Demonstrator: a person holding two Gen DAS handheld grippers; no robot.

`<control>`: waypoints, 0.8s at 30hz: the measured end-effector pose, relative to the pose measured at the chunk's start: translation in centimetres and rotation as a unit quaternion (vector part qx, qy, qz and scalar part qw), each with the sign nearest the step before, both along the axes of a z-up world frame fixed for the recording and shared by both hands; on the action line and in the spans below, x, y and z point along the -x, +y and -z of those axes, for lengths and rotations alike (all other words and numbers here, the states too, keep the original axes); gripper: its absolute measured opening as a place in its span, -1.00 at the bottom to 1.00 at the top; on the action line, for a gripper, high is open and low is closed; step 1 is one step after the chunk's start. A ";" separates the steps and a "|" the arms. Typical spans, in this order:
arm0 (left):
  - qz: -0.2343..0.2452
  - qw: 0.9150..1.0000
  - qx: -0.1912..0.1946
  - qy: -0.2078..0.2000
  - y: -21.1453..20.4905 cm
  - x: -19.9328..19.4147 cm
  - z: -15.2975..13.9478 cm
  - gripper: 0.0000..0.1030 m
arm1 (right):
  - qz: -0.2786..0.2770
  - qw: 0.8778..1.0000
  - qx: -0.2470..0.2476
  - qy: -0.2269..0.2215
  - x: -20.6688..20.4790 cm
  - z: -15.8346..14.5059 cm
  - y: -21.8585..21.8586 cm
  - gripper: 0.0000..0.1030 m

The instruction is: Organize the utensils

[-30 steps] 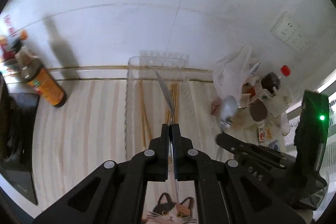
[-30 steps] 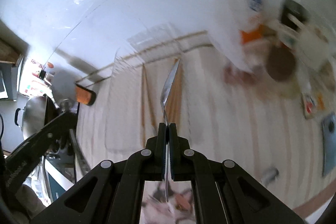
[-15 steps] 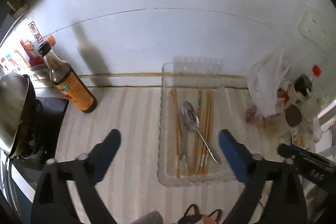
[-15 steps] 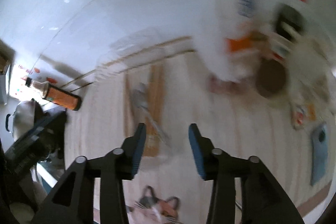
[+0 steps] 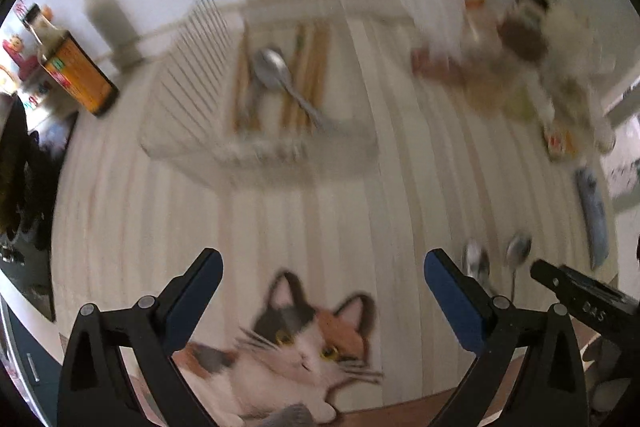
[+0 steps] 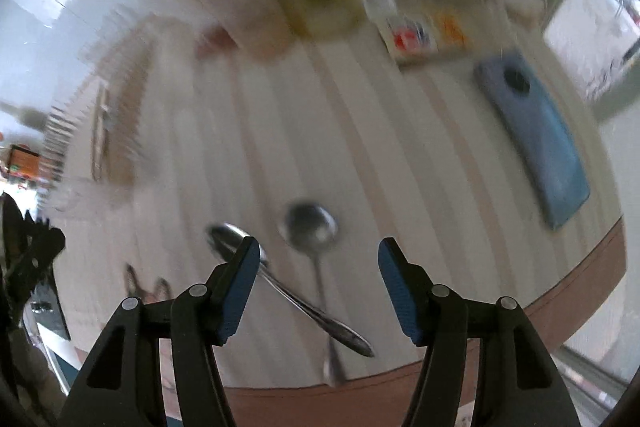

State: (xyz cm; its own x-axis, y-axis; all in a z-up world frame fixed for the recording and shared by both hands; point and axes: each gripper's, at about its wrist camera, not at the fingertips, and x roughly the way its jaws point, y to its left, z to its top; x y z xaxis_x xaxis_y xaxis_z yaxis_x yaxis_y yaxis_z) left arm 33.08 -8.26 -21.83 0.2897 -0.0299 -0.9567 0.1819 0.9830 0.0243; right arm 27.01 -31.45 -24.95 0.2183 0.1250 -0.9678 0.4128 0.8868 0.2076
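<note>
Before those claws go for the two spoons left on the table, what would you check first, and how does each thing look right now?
1. Right gripper empty, jaws opening: ok.
2. Left gripper wide open, empty: ok.
3. Two spoons lie under the right gripper, handles crossing: not ok for a clean single pick.
4. Clear tray has room beside the spoon and chopsticks inside: ok.
5. Blue phone lies clear of the spoons: ok.
6. Picture sharpness: blurred, not ok.

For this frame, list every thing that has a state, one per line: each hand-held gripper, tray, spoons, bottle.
Left hand-held gripper: open, nothing between the fingers.
Right hand-held gripper: jaws opening, empty, above the two loose spoons.
Clear tray: holds chopsticks and a spoon.
Two loose spoons: lying on the table, handles crossing, not in the tray.
Sauce bottle: upright, capped.
Blue phone: lying flat.
</note>
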 end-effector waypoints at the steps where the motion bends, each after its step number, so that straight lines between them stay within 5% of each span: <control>1: 0.002 1.000 -0.004 0.009 -0.4 0.4 0.7 1.00 | -0.003 1.000 -0.004 0.008 0.1 0.9 0.0 0.14; 6: -0.005 0.998 -0.033 0.046 -0.9 1.9 3.2 1.00 | -0.038 0.999 -0.003 0.033 0.4 3.5 1.3 0.08; 9: -0.012 0.997 -0.043 0.064 -0.7 2.5 4.1 1.00 | -0.051 0.997 0.013 0.056 1.5 4.0 2.2 -0.26; 14: -0.013 0.996 -0.034 0.083 -1.4 3.0 4.7 1.00 | -0.051 0.988 -0.142 0.035 3.0 3.8 3.4 -0.45; 24: 0.072 0.992 -0.010 0.106 -10.4 3.3 6.9 0.93 | 0.050 0.995 -0.083 0.020 5.7 3.0 -4.0 -0.44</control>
State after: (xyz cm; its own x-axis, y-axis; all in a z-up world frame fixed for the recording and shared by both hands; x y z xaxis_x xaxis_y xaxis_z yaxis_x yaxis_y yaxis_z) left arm 29.80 -18.62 -28.76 0.0769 -0.0370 -0.9964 0.3228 0.9464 -0.0103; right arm 21.34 -35.48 -27.99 0.1994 0.2633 -0.9439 0.5084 0.7956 0.3293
